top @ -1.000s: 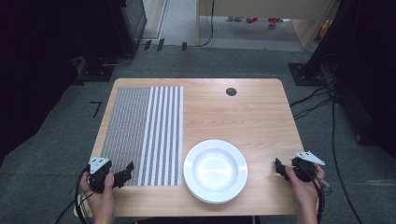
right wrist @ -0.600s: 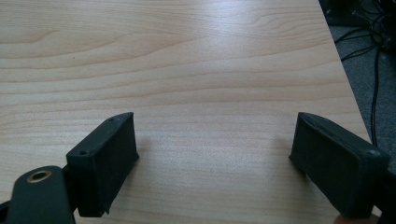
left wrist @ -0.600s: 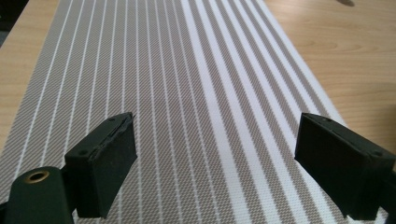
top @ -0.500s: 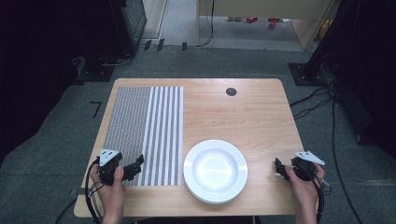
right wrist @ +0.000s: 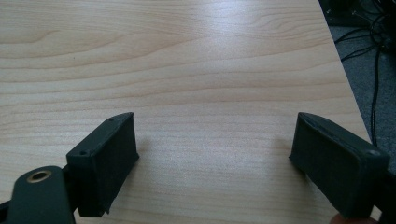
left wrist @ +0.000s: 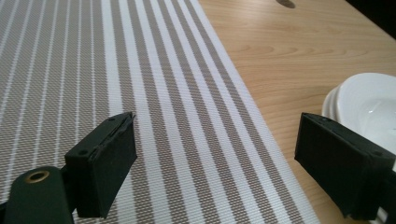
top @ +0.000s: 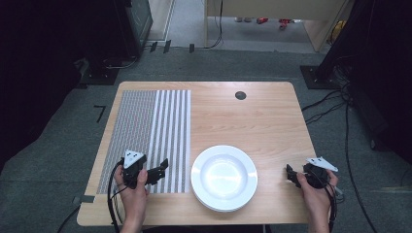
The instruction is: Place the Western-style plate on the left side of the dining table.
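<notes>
A stack of white plates (top: 224,176) sits near the front edge of the wooden table (top: 252,121). A grey and white striped placemat (top: 148,136) covers the table's left part. My left gripper (top: 162,167) hovers open over the placemat's front right corner, jaws pointing toward the plates (left wrist: 369,105); nothing is between them (left wrist: 215,158). My right gripper (top: 290,173) rests open at the front right of the table, right of the plates, with bare wood between its jaws (right wrist: 215,158).
A small dark round hole (top: 240,95) lies at the table's far middle. Cables (top: 335,97) trail on the floor to the right, beyond the table edge. Dark equipment stands at the back left and right.
My left gripper has moved right and slightly forward, from the table's front left edge onto the placemat's front right corner. The right gripper has stayed put.
</notes>
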The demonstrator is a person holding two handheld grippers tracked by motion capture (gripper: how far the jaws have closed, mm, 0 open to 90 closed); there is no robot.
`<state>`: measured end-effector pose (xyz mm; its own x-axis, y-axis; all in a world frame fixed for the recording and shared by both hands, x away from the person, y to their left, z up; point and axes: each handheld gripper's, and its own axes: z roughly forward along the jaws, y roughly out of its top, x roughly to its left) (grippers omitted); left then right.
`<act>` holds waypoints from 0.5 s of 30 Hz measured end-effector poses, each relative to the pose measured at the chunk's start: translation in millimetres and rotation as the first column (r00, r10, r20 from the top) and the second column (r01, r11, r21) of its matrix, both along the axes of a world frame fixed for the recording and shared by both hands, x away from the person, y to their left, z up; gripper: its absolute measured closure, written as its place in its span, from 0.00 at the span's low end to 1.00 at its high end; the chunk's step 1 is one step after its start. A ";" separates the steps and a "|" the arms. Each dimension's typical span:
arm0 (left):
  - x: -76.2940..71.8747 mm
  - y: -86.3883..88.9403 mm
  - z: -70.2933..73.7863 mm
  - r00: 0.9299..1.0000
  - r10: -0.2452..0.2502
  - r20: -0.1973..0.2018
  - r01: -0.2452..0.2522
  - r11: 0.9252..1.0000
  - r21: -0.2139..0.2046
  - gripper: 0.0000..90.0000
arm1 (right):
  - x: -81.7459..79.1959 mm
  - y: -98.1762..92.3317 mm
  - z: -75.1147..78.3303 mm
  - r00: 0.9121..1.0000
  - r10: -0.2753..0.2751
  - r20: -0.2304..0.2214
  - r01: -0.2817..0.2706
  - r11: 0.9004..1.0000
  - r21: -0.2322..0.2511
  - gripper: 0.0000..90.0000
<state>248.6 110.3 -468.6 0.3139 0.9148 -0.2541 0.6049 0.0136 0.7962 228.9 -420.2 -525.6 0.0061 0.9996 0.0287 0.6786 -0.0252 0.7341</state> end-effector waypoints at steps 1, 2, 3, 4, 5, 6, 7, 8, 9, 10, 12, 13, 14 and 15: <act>-0.6 -2.8 -0.4 1.000 -0.011 0.002 0.011 1.000 -0.003 0.14 | 0.0 0.1 0.0 1.000 0.000 0.000 0.000 1.000 0.000 0.16; -0.6 -2.8 -0.4 1.000 -0.011 0.002 0.011 1.000 -0.003 0.14 | 0.0 0.1 0.0 1.000 0.000 0.000 0.000 1.000 0.000 0.16; -1.2 -5.4 -0.4 1.000 -0.026 0.004 0.026 1.000 0.000 0.14 | 0.0 0.1 0.0 1.000 0.000 0.000 0.000 1.000 0.000 0.16; -2.2 -8.0 -0.2 0.999 -0.037 0.004 0.037 0.999 0.005 0.14 | -0.1 0.1 0.0 1.000 0.000 0.000 0.000 1.000 0.000 0.16; -3.0 -10.4 -0.2 0.999 -0.041 0.005 0.041 0.999 0.003 0.14 | -0.1 0.1 0.0 1.000 -0.001 0.000 0.001 1.000 0.000 0.16; -3.7 -12.0 -0.3 0.999 -0.046 0.004 0.046 0.999 0.000 0.14 | -0.1 0.3 0.0 1.000 -0.003 0.000 0.003 1.000 0.000 0.16; -4.8 -14.9 -0.3 0.998 -0.055 0.003 0.055 0.998 -0.006 0.14 | -0.1 0.7 0.1 1.000 -0.007 0.000 0.007 1.000 0.001 0.15; -5.3 -16.7 -0.3 0.998 -0.061 0.003 0.061 0.998 -0.007 0.14 | 0.3 1.6 0.1 1.000 -0.015 -0.001 0.015 1.000 0.001 0.15; -5.9 -19.2 -0.1 0.998 -0.068 0.004 0.068 0.998 -0.008 0.14 | 0.5 2.1 0.1 1.000 -0.020 -0.001 0.020 1.000 0.001 0.15; -6.5 -21.8 0.0 0.997 -0.076 0.005 0.076 0.997 -0.011 0.14 | 0.7 2.5 0.1 1.000 -0.023 -0.002 0.023 1.000 0.001 0.15; -7.2 -26.0 0.6 0.996 -0.093 0.006 0.093 0.996 -0.012 0.14 | 1.0 3.1 0.1 1.000 -0.028 -0.002 0.028 1.000 0.001 0.15; -8.2 -29.1 1.0 0.995 -0.101 0.006 0.101 0.995 -0.015 0.14 | 0.8 3.5 0.2 0.999 -0.032 -0.002 0.032 0.999 0.001 0.15; -8.2 -29.1 1.0 0.995 -0.101 0.006 0.101 0.995 -0.015 0.14 | 0.8 3.5 0.2 0.999 -0.032 -0.002 0.032 0.999 0.001 0.15; -9.2 -31.5 0.9 0.994 -0.112 0.004 0.112 0.994 -0.015 0.14 | 0.5 3.8 0.3 0.999 -0.036 -0.002 0.036 0.999 0.003 0.15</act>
